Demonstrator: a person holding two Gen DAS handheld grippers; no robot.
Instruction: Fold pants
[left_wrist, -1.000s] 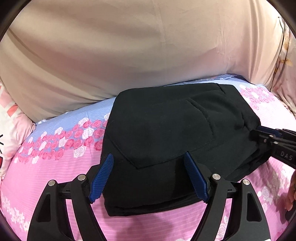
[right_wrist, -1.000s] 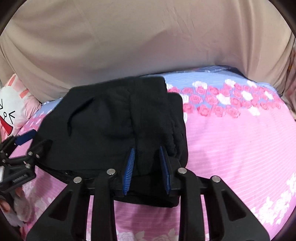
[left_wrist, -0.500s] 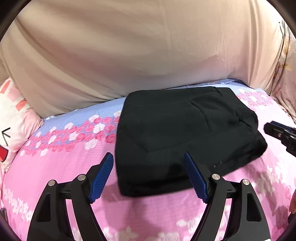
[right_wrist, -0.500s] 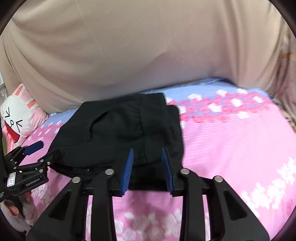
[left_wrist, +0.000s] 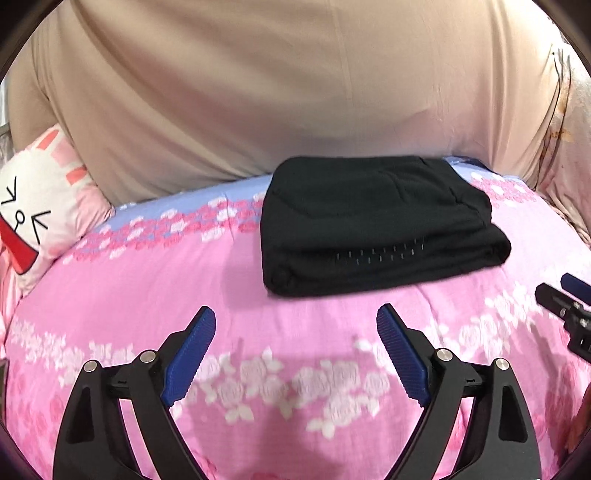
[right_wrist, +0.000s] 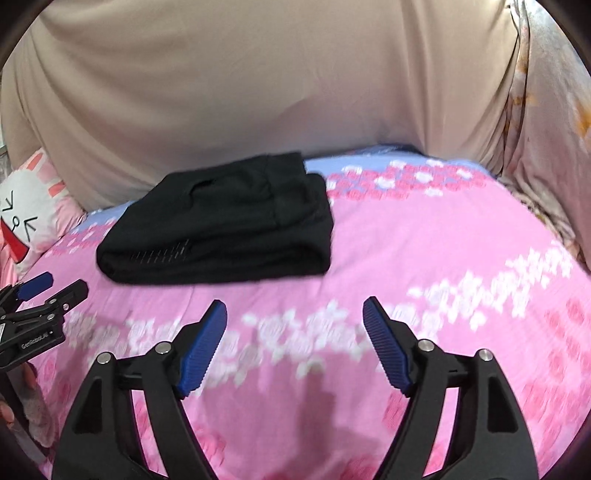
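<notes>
The black pants (left_wrist: 373, 225) lie folded in a thick rectangular stack on the pink flowered bedsheet (left_wrist: 295, 369), near the far side of the bed. They show in the right wrist view too, as the pants (right_wrist: 221, 225) left of centre. My left gripper (left_wrist: 295, 317) hovers over bare sheet short of the stack, its jaws opening wide with nothing between them. My right gripper (right_wrist: 294, 308) also hangs over bare sheet, jaws opening and holding nothing. Each gripper appears at the edge of the other's view.
A beige cloth (left_wrist: 295, 92) drapes up behind the bed. A white and pink cartoon pillow (left_wrist: 33, 210) lies at the far left. Patterned fabric (right_wrist: 546, 129) hangs at the right. Part of a hand (right_wrist: 26, 387) shows at the lower left of the right wrist view.
Both grippers have drawn back from the folded pants onto bare sheet. The right gripper let go of the fabric and spread its jaws; the left jaws widened a little.
</notes>
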